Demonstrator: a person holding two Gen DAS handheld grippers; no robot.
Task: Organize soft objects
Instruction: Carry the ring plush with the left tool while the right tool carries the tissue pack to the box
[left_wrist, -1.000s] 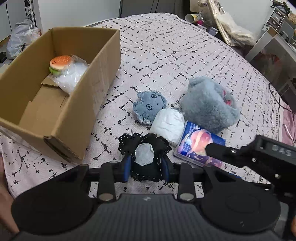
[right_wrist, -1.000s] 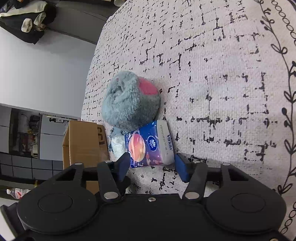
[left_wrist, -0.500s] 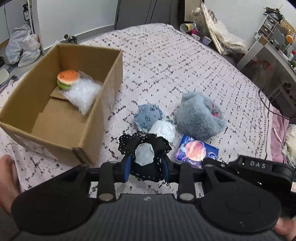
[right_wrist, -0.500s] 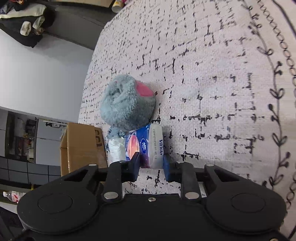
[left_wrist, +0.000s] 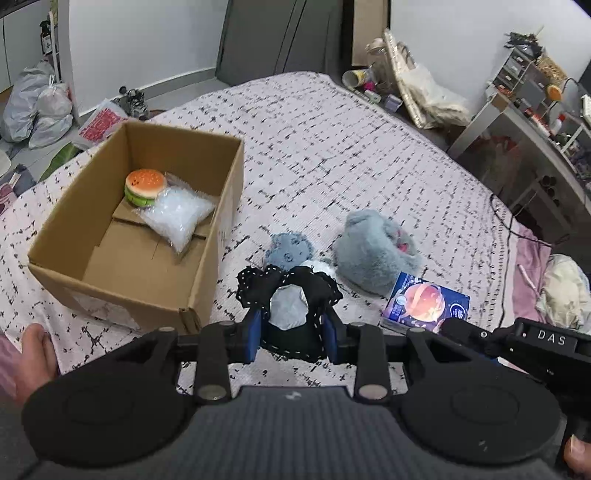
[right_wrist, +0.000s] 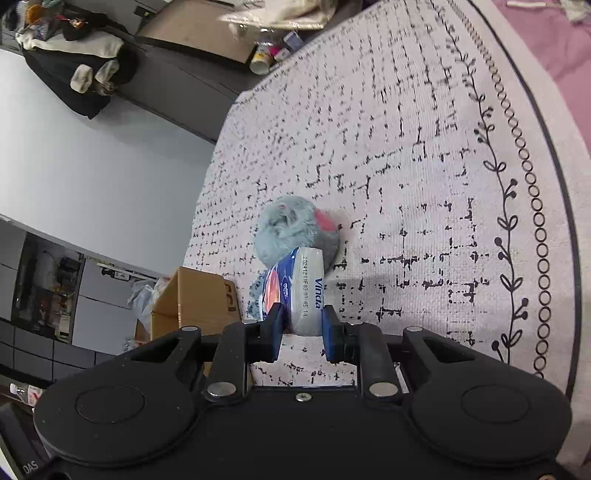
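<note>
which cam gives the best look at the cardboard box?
Left wrist. It shows the cardboard box whole from above, open, with a burger toy and clear bag inside. Right wrist shows only one outer corner, interior hidden.

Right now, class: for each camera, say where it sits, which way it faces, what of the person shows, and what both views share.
Left wrist: sits on the left tongs, looking down over the bed at the cardboard box; they grip a black lace-edged pouch; a hand shows bottom left.
Right wrist: sits on the right tongs, facing across the bedspread, shut on a tissue pack; no hand shows.
Shared: the box, tissue pack, grey furry plush.
</note>
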